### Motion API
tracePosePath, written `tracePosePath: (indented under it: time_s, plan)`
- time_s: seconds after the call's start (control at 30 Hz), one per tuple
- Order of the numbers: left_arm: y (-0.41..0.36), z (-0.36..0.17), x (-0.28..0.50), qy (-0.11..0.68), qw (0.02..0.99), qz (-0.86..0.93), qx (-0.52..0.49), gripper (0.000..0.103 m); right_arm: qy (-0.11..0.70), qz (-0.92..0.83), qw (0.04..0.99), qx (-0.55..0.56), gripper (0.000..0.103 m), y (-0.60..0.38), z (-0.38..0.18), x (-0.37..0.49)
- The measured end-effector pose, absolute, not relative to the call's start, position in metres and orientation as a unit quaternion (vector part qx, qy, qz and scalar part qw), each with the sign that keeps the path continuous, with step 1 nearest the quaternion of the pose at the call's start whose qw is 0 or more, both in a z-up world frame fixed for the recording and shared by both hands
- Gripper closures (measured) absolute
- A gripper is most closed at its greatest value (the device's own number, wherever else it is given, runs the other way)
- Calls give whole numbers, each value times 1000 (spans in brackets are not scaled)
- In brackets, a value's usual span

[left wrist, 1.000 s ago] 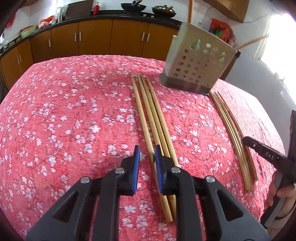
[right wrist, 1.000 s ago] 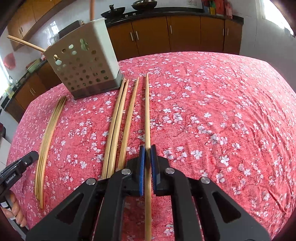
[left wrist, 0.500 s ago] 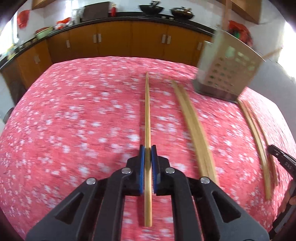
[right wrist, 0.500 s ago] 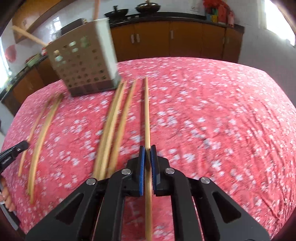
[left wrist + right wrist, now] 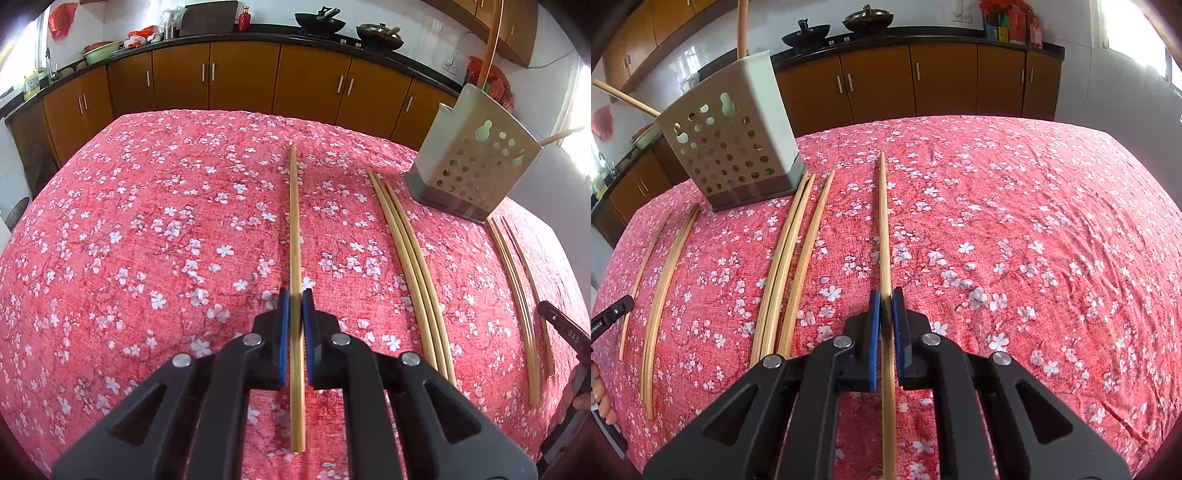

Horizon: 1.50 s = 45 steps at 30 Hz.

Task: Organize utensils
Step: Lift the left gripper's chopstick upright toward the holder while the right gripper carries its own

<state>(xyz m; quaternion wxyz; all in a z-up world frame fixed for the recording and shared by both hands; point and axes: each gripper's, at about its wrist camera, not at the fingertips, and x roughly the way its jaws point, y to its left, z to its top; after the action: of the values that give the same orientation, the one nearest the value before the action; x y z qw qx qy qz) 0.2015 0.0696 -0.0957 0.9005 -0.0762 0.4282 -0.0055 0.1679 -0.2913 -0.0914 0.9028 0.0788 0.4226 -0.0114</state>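
Observation:
My left gripper point(image 5: 294, 301) is shut on a bamboo chopstick point(image 5: 293, 221) and holds it over the red flowered tablecloth. My right gripper point(image 5: 885, 301) is shut on another bamboo chopstick point(image 5: 883, 221). A perforated beige utensil holder point(image 5: 476, 162) stands at the far right in the left wrist view and at the far left in the right wrist view point(image 5: 735, 144), with sticks poking out of it. A group of three chopsticks point(image 5: 410, 266) lies on the cloth in front of the holder; it also shows in the right wrist view point(image 5: 790, 258). More chopsticks point(image 5: 513, 280) lie past the holder near the table edge.
The red flowered tablecloth point(image 5: 147, 240) covers the whole table. Brown kitchen cabinets point(image 5: 240, 77) with woks on the counter run along the back. The other gripper's tip point(image 5: 565, 328) shows at the right edge, and at the left edge in the right wrist view point(image 5: 609, 317).
My left gripper closed on a chopstick and lifted it away to the left of the group. My right gripper kept its chopstick and rose a little.

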Motion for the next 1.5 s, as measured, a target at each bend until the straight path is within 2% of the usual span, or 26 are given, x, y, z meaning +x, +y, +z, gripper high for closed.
tracePosePath:
  time_s: [0.67, 0.8, 1.1, 1.23, 1.5]
  plan:
    - [67, -96, 202, 428, 901, -3, -72, 93, 423, -10, 902, 84, 94, -291, -91, 168]
    - [62, -96, 198, 432, 901, -4, -37, 93, 427, -5, 903, 56, 94, -285, -90, 161]
    - [59, -94, 192, 433, 901, -12, -24, 95, 427, 4, 901, 80, 96, -291, -84, 152]
    - [61, -72, 183, 401, 915, -19, -33, 95, 384, 4, 919, 91, 96, -298, -57, 140]
    - [65, 4, 167, 297, 953, -27, -56, 95, 294, 7, 951, 99, 96, -303, 2, 123]
